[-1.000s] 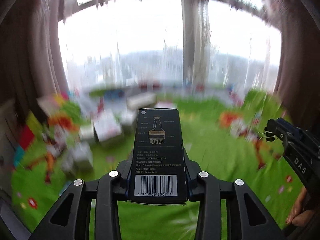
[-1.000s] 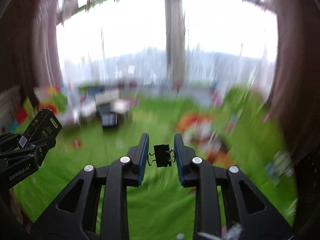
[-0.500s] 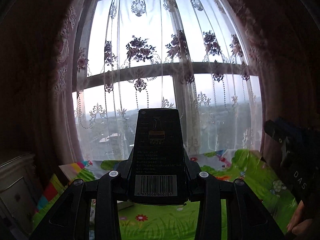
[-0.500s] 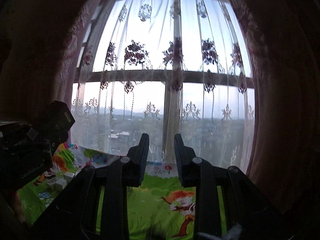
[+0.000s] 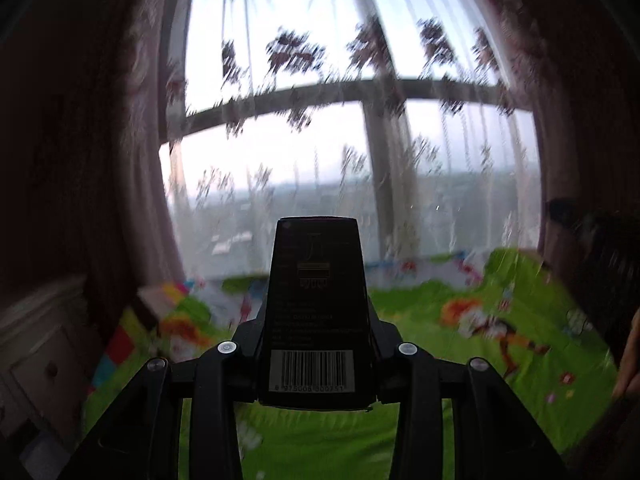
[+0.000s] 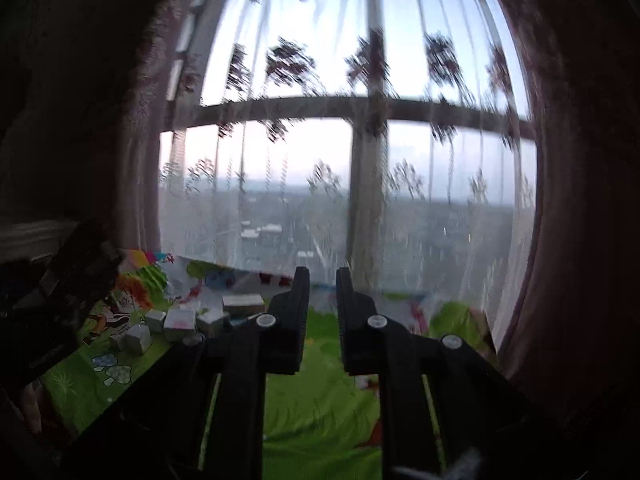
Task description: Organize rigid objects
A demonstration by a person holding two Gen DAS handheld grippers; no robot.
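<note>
My left gripper (image 5: pixel 318 344) is shut on a tall black box (image 5: pixel 316 300) with a white barcode label, held upright and raised above the green play mat (image 5: pixel 420 320). My right gripper (image 6: pixel 322 280) is raised too; its jaws stand a narrow gap apart and nothing shows between them. The left gripper with its black box also shows dark at the left edge of the right wrist view (image 6: pixel 68 280). Several small white and grey boxes (image 6: pixel 180 320) lie clustered on the mat at left.
A large window with a sheer flowered curtain (image 6: pixel 360 120) fills the background. Heavy drapes hang on both sides. A white drawer cabinet (image 5: pixel 40 360) stands at the left. The mat (image 6: pixel 320 400) with cartoon prints spreads below both grippers.
Both grippers swung up from the mat to face the window, then tilted slightly down. The small binder clip seen between the right fingers a second ago is no longer visible.
</note>
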